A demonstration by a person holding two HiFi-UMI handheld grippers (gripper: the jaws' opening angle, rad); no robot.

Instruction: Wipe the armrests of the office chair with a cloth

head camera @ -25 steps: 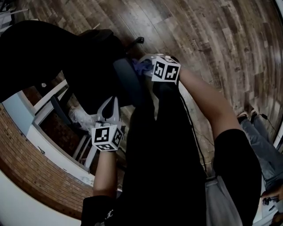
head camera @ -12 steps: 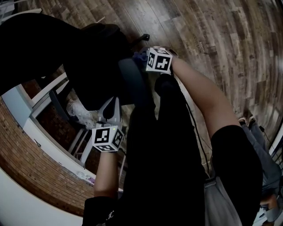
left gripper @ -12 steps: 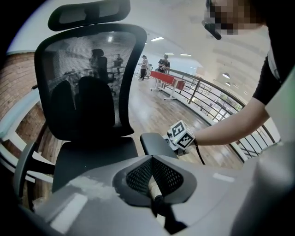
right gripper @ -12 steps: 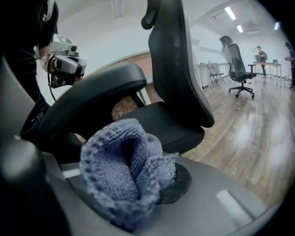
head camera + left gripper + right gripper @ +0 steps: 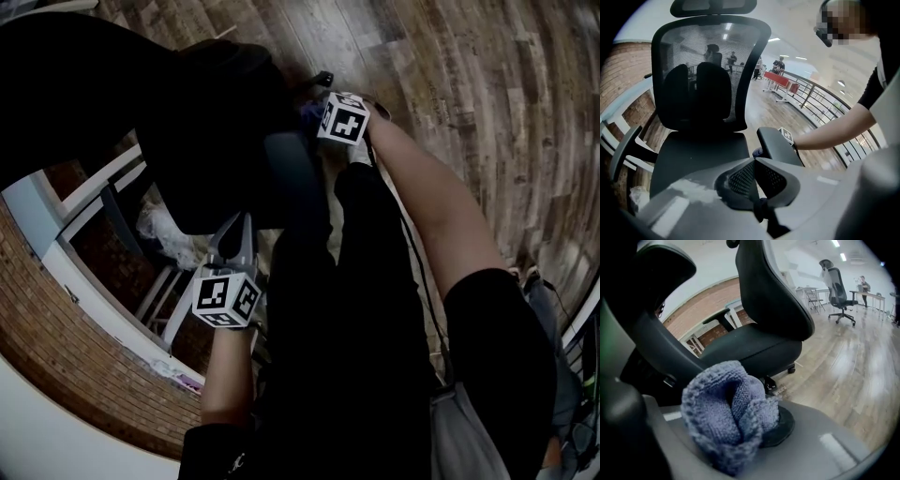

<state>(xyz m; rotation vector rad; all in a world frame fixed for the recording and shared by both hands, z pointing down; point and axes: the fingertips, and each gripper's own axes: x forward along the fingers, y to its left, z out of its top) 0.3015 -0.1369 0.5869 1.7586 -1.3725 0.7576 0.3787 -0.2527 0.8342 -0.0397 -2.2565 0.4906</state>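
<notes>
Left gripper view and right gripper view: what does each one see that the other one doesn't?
Only the left gripper view shows the chair's mesh back from the front and a person's arm reaching to the armrest. Only the right gripper view shows the right hand-held gripper pinching the blue cloth, plus another chair far off. Both show the seat, wooden floor and brick wall.
</notes>
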